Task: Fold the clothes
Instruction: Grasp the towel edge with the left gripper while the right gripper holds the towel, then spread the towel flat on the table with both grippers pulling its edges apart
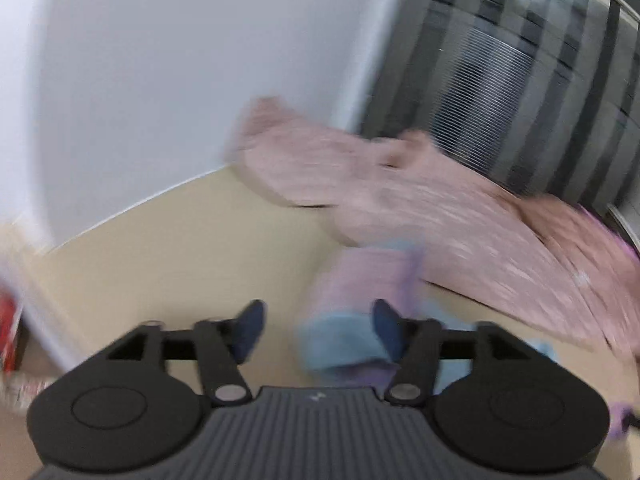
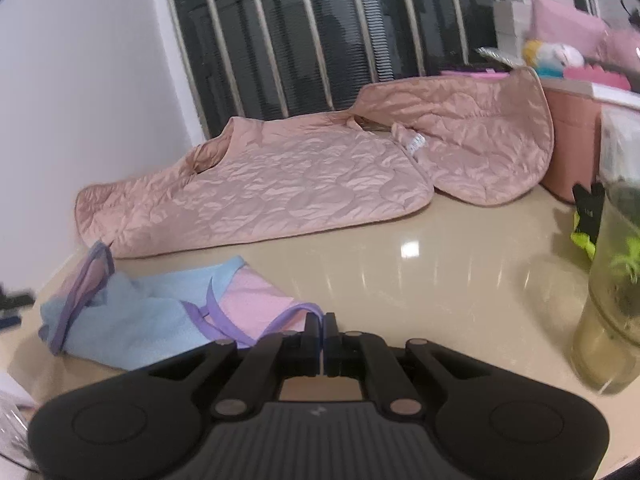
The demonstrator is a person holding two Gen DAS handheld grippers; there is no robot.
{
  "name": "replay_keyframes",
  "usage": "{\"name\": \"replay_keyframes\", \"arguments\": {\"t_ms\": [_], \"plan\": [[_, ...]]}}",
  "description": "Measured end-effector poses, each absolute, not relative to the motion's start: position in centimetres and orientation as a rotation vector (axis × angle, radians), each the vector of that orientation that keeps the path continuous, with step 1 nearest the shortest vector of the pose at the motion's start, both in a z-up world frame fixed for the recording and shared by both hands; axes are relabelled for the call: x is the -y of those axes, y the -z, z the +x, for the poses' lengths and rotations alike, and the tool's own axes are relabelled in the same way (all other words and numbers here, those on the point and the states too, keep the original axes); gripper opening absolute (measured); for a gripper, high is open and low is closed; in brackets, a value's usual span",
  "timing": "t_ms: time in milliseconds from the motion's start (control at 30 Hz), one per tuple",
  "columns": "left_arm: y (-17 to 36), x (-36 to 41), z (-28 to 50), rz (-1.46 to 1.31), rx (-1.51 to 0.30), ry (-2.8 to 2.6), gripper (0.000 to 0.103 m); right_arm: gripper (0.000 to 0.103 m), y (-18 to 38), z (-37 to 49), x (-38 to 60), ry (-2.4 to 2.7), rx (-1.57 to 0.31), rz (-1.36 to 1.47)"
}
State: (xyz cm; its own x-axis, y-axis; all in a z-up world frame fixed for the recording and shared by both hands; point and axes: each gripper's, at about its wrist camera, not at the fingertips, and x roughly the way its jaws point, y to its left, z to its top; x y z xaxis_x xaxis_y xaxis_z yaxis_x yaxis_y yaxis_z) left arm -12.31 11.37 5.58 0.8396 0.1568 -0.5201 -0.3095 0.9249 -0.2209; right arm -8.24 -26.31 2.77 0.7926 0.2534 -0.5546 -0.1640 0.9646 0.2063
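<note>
Your left view is smeared, left gripper point(image 1: 316, 330) spread wide and empty, while the right view sharply shows your right gripper point(image 2: 323, 326) pinched on the blue-and-pink garment's point(image 2: 160, 316) purple trim, lying on the table point(image 2: 440, 280) before the pink quilted vest point(image 2: 280, 184).

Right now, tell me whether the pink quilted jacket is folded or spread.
Spread. The pink quilted jacket lies opened flat on the table, one front panel flung out toward the window.

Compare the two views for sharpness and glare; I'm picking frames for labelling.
Left wrist view: heavy motion smear across the pink quilted jacket and the blue and pink garment, no clear glare. Right wrist view: mostly sharp, quilting readable, a bright light reflection on the glossy table, slight blur at the right edge; fisheye bending in both.
</note>
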Motion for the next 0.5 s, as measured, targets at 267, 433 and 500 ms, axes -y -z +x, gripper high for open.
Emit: {"name": "replay_keyframes", "arguments": {"t_ms": [267,433,500], "plan": [[-3.3,-9.6,-7.5,-0.167,-0.596,-0.294,0.003,0.001,-3.1,-8.7,26.1,-0.202,-0.603,0.129],[-4.2,-19.2,-11.1,-0.454,-0.521,-0.450,0.005,0.000,-3.2,-9.2,27.9,-0.100,-0.583,0.088],[-4.2,-21.8,-12.5,-0.517,-0.502,-0.488,0.010,0.000,-3.5,-9.3,28.5,-0.058,-0.572,0.062]]}}
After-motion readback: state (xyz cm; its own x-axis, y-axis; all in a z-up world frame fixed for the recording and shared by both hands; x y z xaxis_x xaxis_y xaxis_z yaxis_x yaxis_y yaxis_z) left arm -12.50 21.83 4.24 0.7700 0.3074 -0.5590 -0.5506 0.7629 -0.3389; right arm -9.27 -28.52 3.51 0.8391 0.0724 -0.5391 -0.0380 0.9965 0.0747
